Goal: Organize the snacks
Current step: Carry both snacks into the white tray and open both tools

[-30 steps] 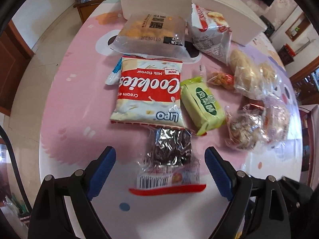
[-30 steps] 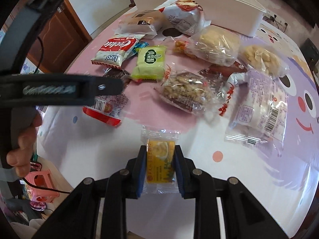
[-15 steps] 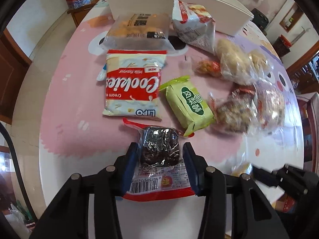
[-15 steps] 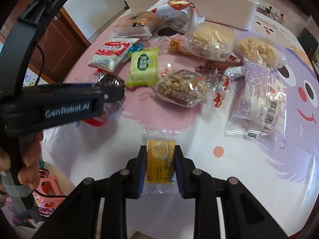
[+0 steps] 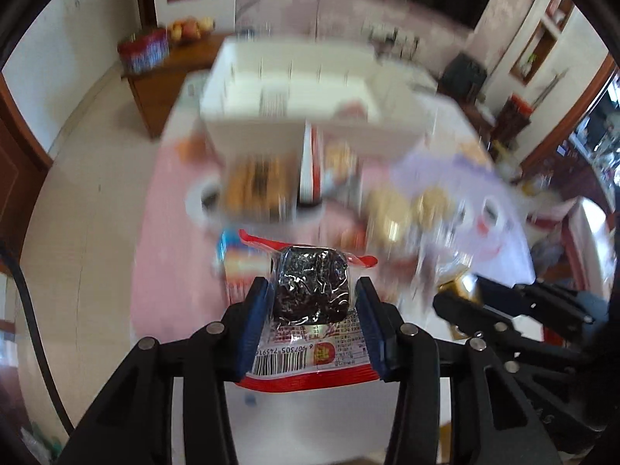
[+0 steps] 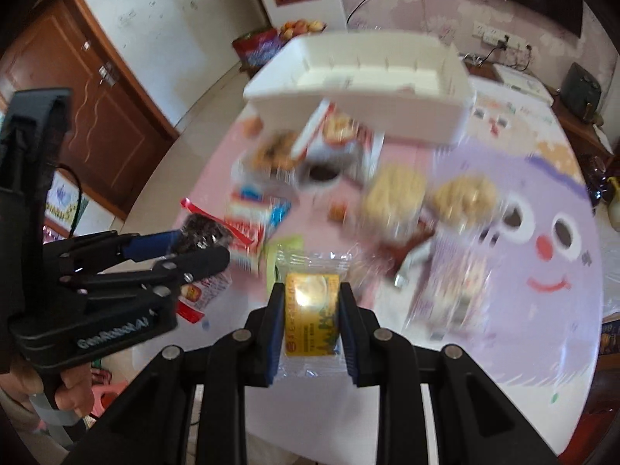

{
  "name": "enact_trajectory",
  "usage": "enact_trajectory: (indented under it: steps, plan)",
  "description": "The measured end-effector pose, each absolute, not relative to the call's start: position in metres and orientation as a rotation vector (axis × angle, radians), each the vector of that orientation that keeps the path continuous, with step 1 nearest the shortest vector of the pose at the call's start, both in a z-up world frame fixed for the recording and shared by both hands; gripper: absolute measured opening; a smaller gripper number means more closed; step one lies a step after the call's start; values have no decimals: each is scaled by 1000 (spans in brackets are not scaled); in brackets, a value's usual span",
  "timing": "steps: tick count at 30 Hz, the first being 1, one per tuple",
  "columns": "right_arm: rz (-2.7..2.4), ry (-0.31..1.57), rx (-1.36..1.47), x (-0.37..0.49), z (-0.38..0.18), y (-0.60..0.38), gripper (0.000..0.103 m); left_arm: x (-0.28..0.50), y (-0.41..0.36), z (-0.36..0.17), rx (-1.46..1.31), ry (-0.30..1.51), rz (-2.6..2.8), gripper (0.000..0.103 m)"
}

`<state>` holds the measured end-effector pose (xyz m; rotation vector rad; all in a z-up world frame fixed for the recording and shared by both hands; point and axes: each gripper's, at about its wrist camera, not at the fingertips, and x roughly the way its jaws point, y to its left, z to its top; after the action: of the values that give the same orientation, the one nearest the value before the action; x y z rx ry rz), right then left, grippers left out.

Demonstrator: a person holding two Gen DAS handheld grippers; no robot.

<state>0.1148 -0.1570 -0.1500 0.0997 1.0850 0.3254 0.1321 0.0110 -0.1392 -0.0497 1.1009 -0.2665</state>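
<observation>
Your left gripper [image 5: 312, 302] is clamped on one dark brownie packet [image 5: 310, 290], lifted clear of the table [image 5: 178, 271]. Your right gripper [image 6: 312, 310] pinches one yellow cake packet [image 6: 312, 302], also off the table. Beyond both, blurred snack bags crowd the near side of one white bin [image 6: 360, 89].

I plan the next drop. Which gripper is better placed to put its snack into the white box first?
Probably the left gripper: its dark snack pack sits more directly below the white box. Both look similarly far.
</observation>
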Motion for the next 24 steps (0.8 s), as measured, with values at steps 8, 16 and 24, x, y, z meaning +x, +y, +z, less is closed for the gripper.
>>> enact_trajectory:
  steps: [8, 16, 24]
  plan:
    - [257, 931, 124, 203, -52, -164, 26, 207, 17, -55, -68, 912, -291, 44]
    - [160, 813, 119, 285, 12, -177, 26, 284, 17, -13, -64, 814, -287, 44]
    - [46, 856, 110, 355, -6, -191, 26, 357, 4, -45, -50, 883, -260, 45]
